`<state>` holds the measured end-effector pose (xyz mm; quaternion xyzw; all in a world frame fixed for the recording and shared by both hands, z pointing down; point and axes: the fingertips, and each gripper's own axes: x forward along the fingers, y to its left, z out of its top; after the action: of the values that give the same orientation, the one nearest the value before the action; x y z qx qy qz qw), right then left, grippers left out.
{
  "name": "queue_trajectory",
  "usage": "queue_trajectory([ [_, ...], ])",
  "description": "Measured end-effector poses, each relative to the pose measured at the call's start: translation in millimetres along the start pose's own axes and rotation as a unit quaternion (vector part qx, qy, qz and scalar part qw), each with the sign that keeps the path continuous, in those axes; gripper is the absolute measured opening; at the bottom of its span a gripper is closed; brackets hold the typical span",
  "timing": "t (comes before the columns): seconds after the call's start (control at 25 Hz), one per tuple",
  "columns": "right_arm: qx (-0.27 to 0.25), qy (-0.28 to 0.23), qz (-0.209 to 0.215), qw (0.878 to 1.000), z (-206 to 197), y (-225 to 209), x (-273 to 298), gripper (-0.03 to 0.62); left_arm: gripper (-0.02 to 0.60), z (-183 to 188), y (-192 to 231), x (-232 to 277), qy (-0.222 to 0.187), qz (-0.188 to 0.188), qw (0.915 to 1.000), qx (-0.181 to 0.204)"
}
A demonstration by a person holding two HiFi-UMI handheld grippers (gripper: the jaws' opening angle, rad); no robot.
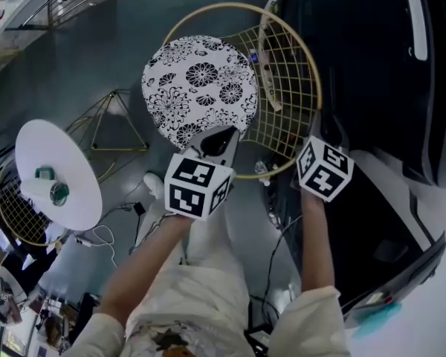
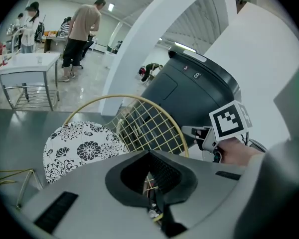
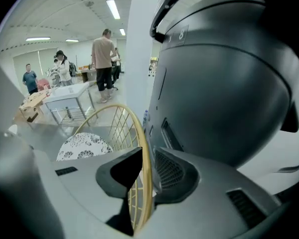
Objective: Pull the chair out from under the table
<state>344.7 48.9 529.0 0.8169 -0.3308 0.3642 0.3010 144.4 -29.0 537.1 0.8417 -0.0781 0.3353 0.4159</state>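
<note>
Now grips the chair (image 1: 230, 95) with both tools. Pinches the near part of its gold rim (image 1: 314, 88) tight with the left gripper (image 2: 157, 214), just beside the flowery seat (image 1: 197, 80). Hugs the side of that rim with the right gripper (image 3: 145, 183), the thin bar snug between both jaws with no gap to see. Finds the chair standing on the grey floor (image 1: 97, 58), right beside a big dark machine (image 1: 372, 65). Sees a small white round table (image 1: 59, 143) off to the left, well apart from the chair.
</note>
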Motion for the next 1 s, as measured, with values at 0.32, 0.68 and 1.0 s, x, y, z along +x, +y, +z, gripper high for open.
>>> queue_trajectory([
  [0.32, -0.030, -0.059, 0.009, 0.998, 8.1, 56.9, -63.9, 0.072, 0.008, -10.8, 15.4, -61.4, -0.023, 0.012, 0.9997, -0.001],
  [0.68, -0.049, -0.102, 0.088, 0.990, 14.1, 144.4, -99.7, 0.020, 0.009, -19.1, 41.7, -122.8, -0.064, 0.037, 0.9972, 0.007],
  [1.0, -0.096, -0.113, 0.170, 0.974, 9.6, 234.2, -155.2, 0.009, 0.008, -51.6, 82.3, -209.2, -0.095, 0.085, 0.9912, -0.036],
])
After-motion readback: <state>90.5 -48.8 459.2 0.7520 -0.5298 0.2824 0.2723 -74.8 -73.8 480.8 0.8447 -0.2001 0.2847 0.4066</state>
